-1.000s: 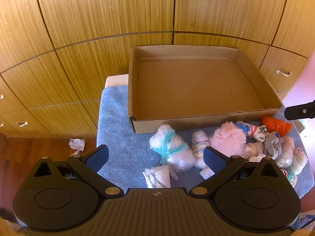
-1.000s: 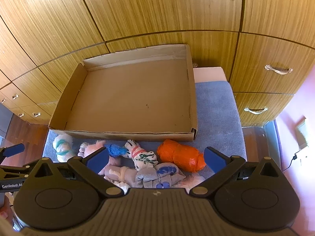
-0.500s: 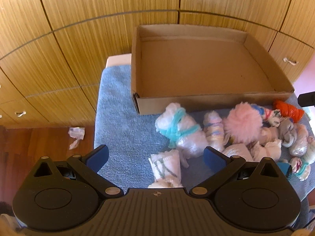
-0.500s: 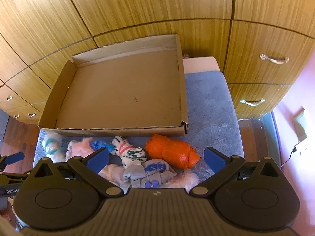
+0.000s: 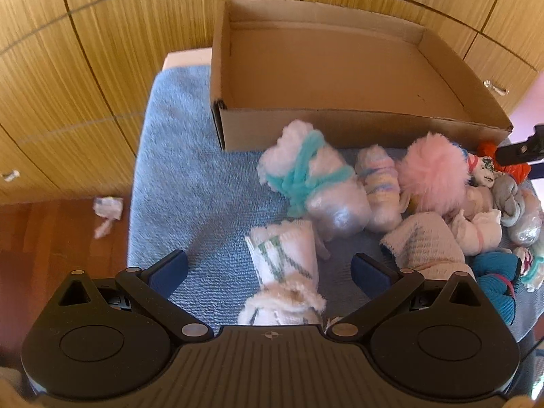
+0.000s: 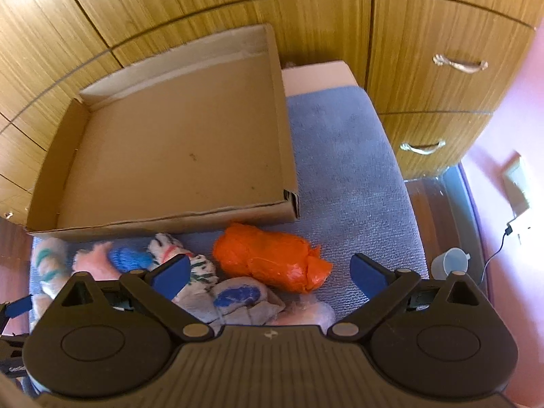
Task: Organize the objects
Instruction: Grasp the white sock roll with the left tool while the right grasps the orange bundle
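An empty cardboard box [image 5: 340,125] [image 6: 170,222] stands on a blue towel [image 5: 190,183] [image 6: 346,170]. Several rolled sock bundles lie in front of it. My left gripper [image 5: 270,270] is open, straddling a white sock roll with green lines [image 5: 285,265]; a white bundle tied with teal yarn [image 5: 312,176] and a pink fluffy one [image 5: 433,173] lie beyond. My right gripper [image 6: 268,273] is open just above an orange bundle [image 6: 272,260], with a grey-and-blue sock [image 6: 238,297] below it.
Wooden cabinet doors and drawers with metal handles [image 6: 459,64] stand behind the box. A crumpled paper [image 5: 107,209] lies on the wooden floor at left. A plastic cup [image 6: 448,265] and a cable sit by the pink wall at right.
Both grippers have moved down and forward toward the sock bundles. The left one now straddles the white green-lined roll; the right one has closed in on the orange bundle.
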The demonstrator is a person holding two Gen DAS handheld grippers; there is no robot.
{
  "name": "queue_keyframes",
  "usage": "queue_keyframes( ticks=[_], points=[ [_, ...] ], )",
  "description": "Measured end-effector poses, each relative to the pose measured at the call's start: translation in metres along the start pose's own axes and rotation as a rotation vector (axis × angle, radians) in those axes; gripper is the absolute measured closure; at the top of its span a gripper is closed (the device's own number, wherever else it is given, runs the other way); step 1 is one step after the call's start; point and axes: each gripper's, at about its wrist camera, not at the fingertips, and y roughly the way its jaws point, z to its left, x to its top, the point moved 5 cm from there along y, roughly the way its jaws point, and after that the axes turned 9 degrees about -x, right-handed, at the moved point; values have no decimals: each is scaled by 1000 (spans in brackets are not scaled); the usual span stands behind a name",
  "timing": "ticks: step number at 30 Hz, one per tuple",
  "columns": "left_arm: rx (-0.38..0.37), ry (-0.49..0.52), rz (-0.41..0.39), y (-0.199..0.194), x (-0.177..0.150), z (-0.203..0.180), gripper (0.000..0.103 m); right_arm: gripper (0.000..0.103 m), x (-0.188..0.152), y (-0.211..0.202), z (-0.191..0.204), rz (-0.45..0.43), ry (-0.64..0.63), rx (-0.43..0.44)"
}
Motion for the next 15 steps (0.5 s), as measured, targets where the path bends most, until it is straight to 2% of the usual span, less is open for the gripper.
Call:
queue_keyframes(
  ticks=[3, 5, 7, 8, 10, 11, 15],
  points=[
    [5, 32, -10, 1, -1, -2, 3, 31, -2, 7, -1, 14, 4, -6],
    [10, 48, -19, -1, -1, -3, 7, 35, -4, 9, -1, 16, 9, 8],
    [23, 59, -29, -4, -2, -7, 19, 45, -5, 7, -1, 11, 13, 21],
    [33, 65, -39, -6, -2, -7, 23, 45, -5, 5, -1, 8, 14, 25],
    [25, 75, -48, -10, -2, -9, 51, 47, -6, 3, 0, 1, 9, 28],
    [19, 78, -48, -11, -1, -10, 58, 47, -6, 2, 0, -3, 8, 31],
    [11, 65, -59, -12, 2, -10, 60, 48, -6, -6, -4, -32, 13, 51]
  ],
)
